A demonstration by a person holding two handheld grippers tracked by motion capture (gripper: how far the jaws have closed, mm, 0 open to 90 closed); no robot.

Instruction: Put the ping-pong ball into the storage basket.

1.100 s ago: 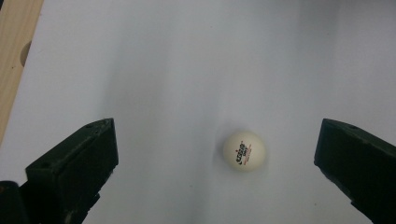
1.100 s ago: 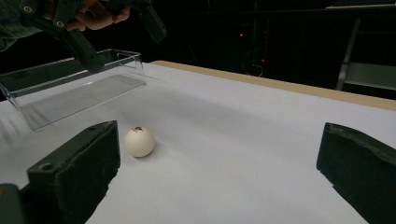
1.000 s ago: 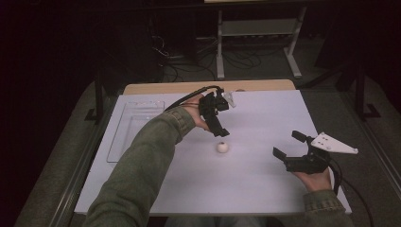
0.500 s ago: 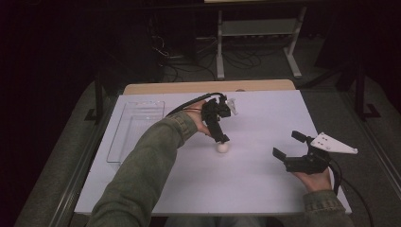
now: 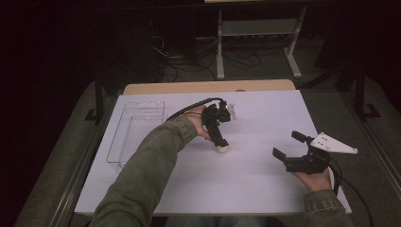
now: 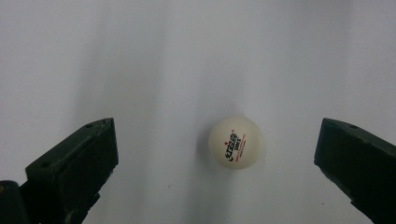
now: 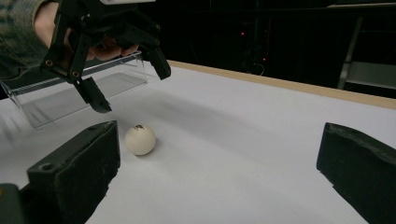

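Observation:
A white table-tennis ball (image 5: 222,148) with a red logo lies on the white table top (image 5: 255,189) near its middle. My left gripper (image 5: 219,140) points down right above the ball, open. In the left gripper view the ball (image 6: 236,141) sits between the wide-apart jaws, nearer the right one, touching neither. My right gripper (image 5: 287,144) hovers open at the right of the table, with nothing in it. In the right gripper view the ball (image 7: 140,139) rests just beyond its left jaw, under the open left gripper (image 7: 130,88).
A clear plastic tray (image 5: 137,132) stands at the table's left, and is also seen as the tray (image 7: 70,88) behind the left gripper. A metal rack (image 5: 255,28) and cables lie on the dark floor beyond the far edge.
My left gripper has come down and toward the ball, so its jaws now straddle it. The ball and the right gripper have stayed put.

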